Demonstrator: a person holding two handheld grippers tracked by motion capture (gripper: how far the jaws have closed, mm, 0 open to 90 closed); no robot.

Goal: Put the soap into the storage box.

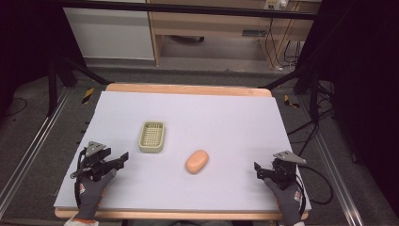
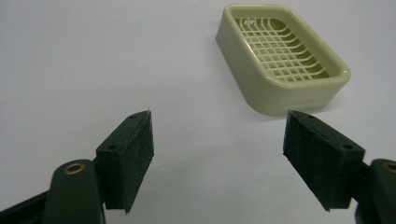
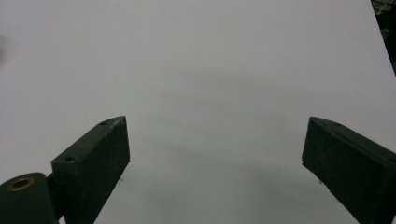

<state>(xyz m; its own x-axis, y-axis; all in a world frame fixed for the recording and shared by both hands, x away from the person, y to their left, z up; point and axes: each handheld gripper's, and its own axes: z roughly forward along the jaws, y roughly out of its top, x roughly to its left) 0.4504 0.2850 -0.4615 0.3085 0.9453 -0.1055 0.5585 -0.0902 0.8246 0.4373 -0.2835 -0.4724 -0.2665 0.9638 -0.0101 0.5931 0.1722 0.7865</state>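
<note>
High view: the soap dish (image 1: 152, 136) lies just ahead and to the right of the left tool (image 1: 123, 157), its long axis running away from the person; the soap (image 1: 197, 161) sits between both tools, nearer the right tool (image 1: 257, 168). Both tools gape, released.

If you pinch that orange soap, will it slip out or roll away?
The soap looks smooth and rounded, so it may well squirt out of flat jaws unless pinched across its middle. It lies on its broad side on the table, so a push would probably slide or spin it rather than roll it. It looks solid, likely stiff.
</note>
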